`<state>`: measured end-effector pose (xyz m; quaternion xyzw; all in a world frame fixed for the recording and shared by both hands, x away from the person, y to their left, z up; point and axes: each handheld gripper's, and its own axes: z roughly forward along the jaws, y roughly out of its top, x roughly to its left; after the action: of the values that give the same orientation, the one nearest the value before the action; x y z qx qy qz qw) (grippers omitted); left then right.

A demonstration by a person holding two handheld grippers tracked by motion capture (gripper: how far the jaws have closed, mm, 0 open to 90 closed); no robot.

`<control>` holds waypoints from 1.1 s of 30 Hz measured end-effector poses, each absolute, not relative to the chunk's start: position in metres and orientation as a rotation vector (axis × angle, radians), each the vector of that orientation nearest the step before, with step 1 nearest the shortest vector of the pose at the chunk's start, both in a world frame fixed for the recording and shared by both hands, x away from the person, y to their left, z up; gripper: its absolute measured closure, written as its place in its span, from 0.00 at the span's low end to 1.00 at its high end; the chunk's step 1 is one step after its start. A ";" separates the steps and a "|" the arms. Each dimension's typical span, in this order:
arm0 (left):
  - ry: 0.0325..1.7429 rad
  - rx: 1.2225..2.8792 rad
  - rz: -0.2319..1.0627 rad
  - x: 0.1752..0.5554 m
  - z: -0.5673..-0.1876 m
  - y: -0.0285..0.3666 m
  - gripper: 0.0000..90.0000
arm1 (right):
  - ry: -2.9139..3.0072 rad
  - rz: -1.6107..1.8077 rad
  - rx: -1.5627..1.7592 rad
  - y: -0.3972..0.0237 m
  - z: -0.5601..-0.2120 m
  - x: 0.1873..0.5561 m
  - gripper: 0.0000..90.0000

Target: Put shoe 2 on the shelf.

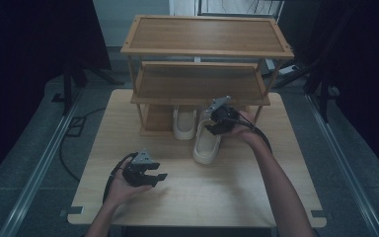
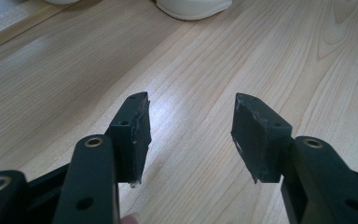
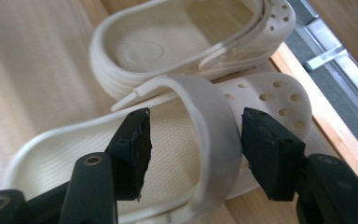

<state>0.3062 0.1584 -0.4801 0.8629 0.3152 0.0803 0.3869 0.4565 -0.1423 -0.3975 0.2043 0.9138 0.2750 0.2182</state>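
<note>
Right tool (image 1: 216, 120): jaws stood wide and pressed on nothing; the heel strap (image 3: 212, 126) of the near clog passed between them, with a gap on either side.
Near clog (image 1: 206, 144): lay on the desk (image 1: 227, 192) in front of the rack, toe toward the bottom shelf (image 1: 158, 121), heel toward the person, set slightly askew.
Far clog (image 1: 184, 123): sat mostly inside the bottom shelf, just beside the near one; in the right tool's view the two clogs looked to be touching.
Rack (image 1: 205, 49): three wooden tiers at the far end of the desk, upper two bare.
Left tool (image 1: 148, 174): jaws spread wide over bare desk, holding nothing, well apart from both clogs.
Stage, by judgement: pair being shelved; near clog not yet in.
Risk one: strap could snag a jaw as the tool backed away, dragging the clog out.
Risk two: a push while askew could jam the toe against the rack's post or shove the far clog.
</note>
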 end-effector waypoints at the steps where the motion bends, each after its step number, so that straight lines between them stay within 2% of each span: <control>1: 0.802 2.196 0.205 0.306 -0.480 0.158 0.53 | 2.535 0.767 0.561 -0.144 -0.396 0.454 0.49; 14: 0.798 2.203 0.209 0.305 -0.480 0.157 0.53 | 2.562 0.820 0.525 -0.156 -0.391 0.418 0.52; 25: 0.801 2.198 0.210 0.304 -0.480 0.156 0.53 | 2.591 0.844 0.478 -0.154 -0.411 0.381 0.62; 33: 0.800 2.202 0.209 0.304 -0.481 0.156 0.52 | 2.535 0.784 0.549 -0.157 -0.420 0.383 0.64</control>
<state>0.3039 0.1560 -0.4814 0.8641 0.3138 0.0819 0.3848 0.3829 -0.1569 -0.4197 0.1978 0.9138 0.2826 0.2144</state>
